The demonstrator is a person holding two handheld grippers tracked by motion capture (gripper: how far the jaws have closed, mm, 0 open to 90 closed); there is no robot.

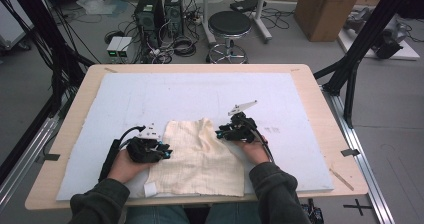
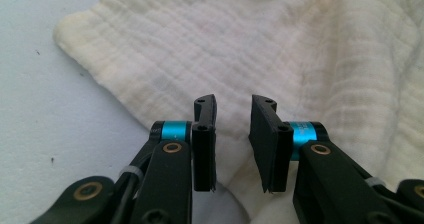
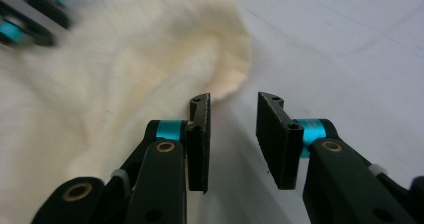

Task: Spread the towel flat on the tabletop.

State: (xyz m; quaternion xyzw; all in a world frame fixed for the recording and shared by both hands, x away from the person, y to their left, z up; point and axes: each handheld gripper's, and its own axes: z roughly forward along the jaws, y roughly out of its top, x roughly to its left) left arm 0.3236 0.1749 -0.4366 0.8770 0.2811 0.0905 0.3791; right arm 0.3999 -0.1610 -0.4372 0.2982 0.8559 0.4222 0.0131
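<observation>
High view: a cream cloth (image 1: 197,159) lies rumpled on the white pad (image 1: 150,96) covering the bench (image 1: 325,129), at the person's near edge. The left gripper (image 1: 164,151) sits at the cloth's nine o'clock edge, the right gripper (image 1: 220,133) at its one o'clock corner, both low over the fabric.

Left gripper view: the fingers (image 2: 205,134) stand parted with nothing between them, poised over the cloth's (image 2: 240,49) edge; a rounded corner lies toward ten o'clock on the pad (image 2: 35,94).

Right gripper view: the fingers (image 3: 200,139) are likewise released, a clear gap between them, straddling the cloth's (image 3: 130,84) raised fold at eleven o'clock, with bare pad (image 3: 340,49) toward two o'clock. The left gripper (image 3: 30,14) blurs at ten o'clock.

The step in hand appears to be the approach to pinch opposite edges, likely for spreading or folding. The next move calls for lowering each pair of fingers onto a single layer of edge and closing firmly before lifting.
</observation>
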